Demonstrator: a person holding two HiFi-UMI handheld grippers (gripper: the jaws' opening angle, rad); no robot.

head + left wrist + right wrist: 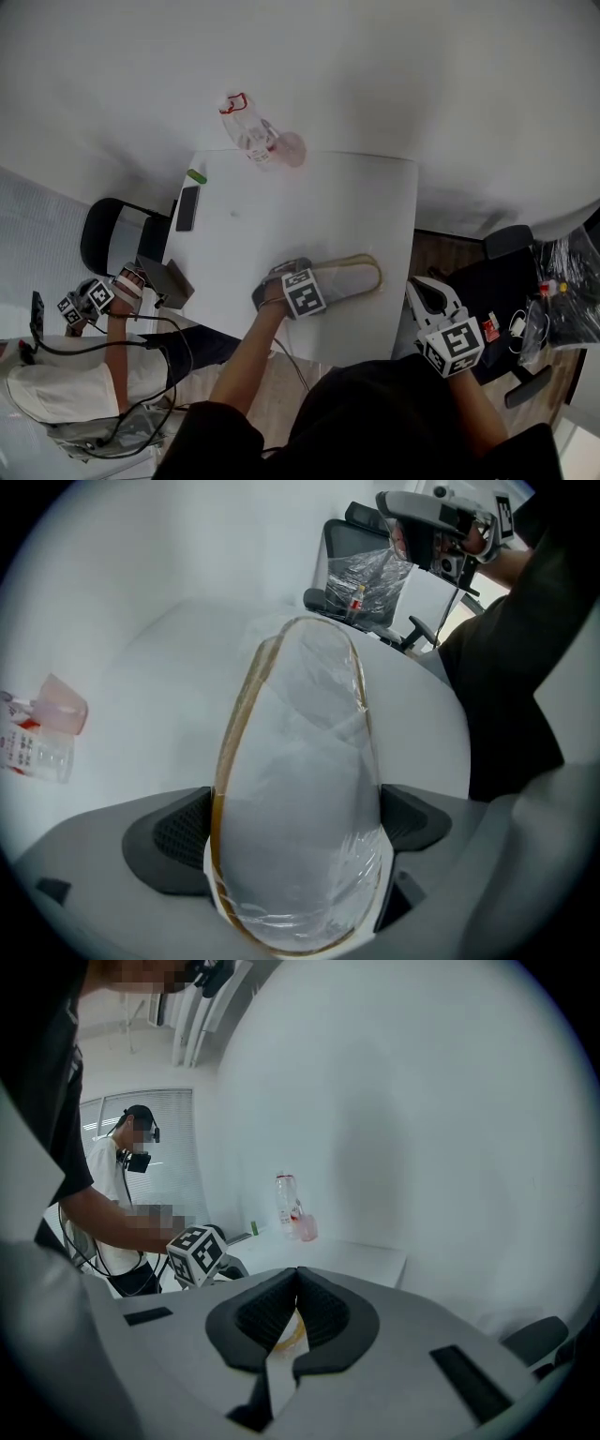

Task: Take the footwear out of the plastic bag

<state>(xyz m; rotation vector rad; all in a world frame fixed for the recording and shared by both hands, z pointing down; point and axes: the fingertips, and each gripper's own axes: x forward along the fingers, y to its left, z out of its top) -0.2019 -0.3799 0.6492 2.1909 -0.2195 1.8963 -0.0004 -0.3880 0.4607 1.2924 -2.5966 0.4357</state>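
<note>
The slipper (356, 274), still inside its plastic bag (309, 714) on the bench (309, 206), with left claw (298, 832) spread astride it, right claw (297, 1312) pressed together, empty

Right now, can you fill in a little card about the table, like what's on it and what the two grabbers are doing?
Table: white
Slipper: lying flat on the table, wrapped in a clear plastic bag
Left gripper: pointing down over the slipper, jaws wide open, one on each side
Right gripper: jaws shut, holding nothing, beside the table's right edge
Far edge: bottle and pink cup
Left edge: phone
</note>
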